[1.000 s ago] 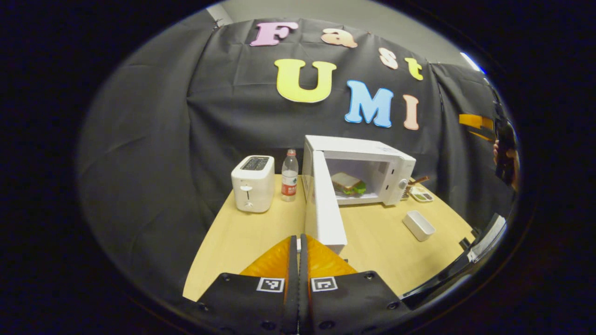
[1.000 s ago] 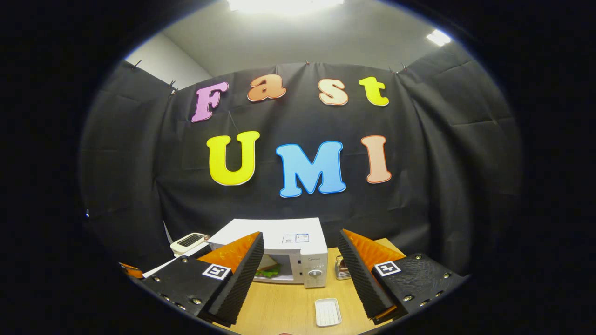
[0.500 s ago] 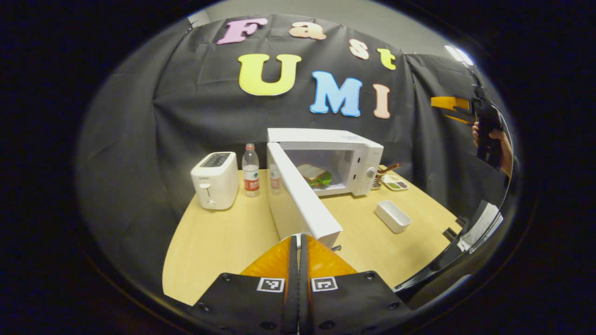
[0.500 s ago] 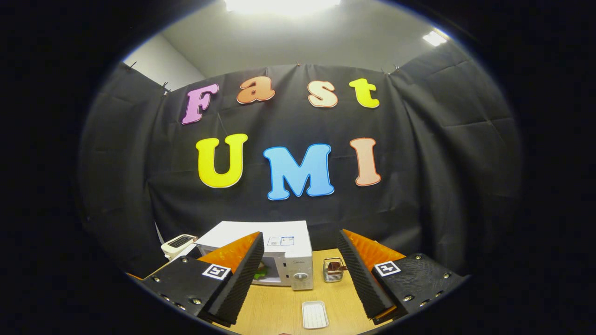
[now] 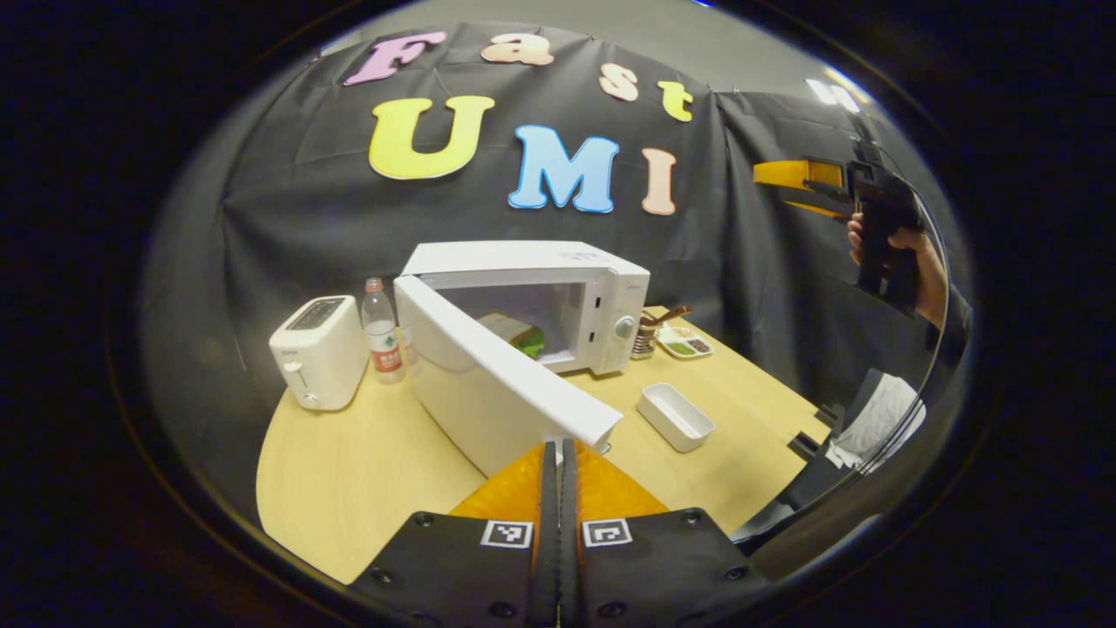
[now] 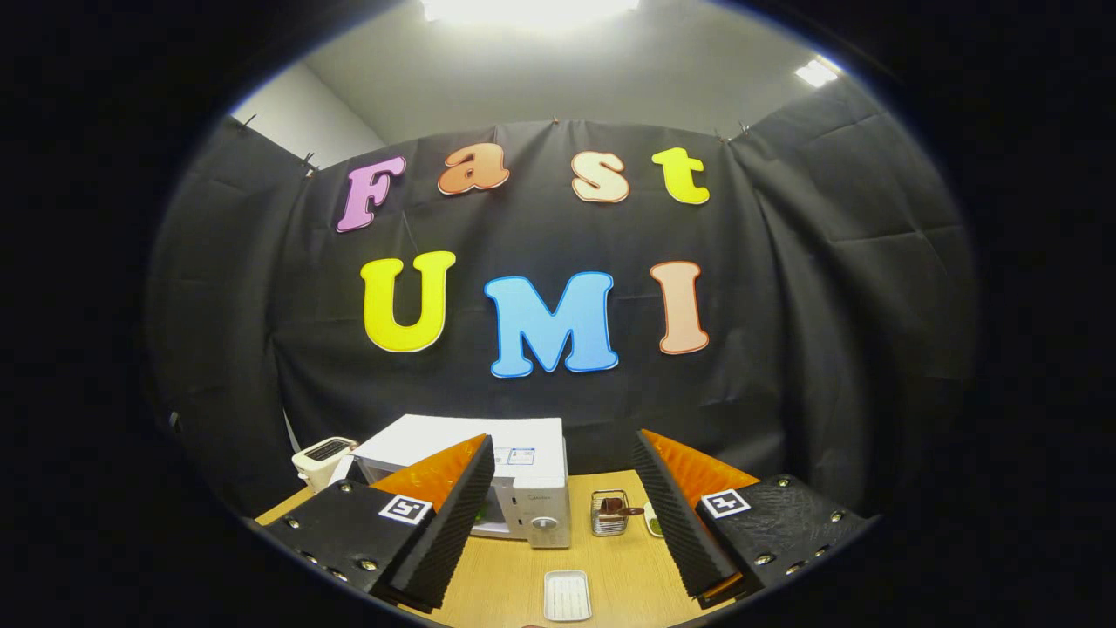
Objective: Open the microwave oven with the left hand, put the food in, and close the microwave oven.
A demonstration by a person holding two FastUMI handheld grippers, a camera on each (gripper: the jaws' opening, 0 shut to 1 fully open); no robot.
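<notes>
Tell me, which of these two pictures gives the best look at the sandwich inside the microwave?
The left gripper view. It looks past the half-open door into the microwave, where the sandwich lies. In the right gripper view, the right gripper's finger covers most of the opening, leaving just a green sliver.

Bright ceiling lights [image 6: 527, 9] glare white at the top of the right gripper view, the table [image 5: 349, 471] is evenly lit with soft shadows, and straight edges bow strongly near the rim.

The microwave door [image 5: 488, 384] has swung partway toward shut, the left gripper [image 5: 559, 458] following its free edge.
</notes>
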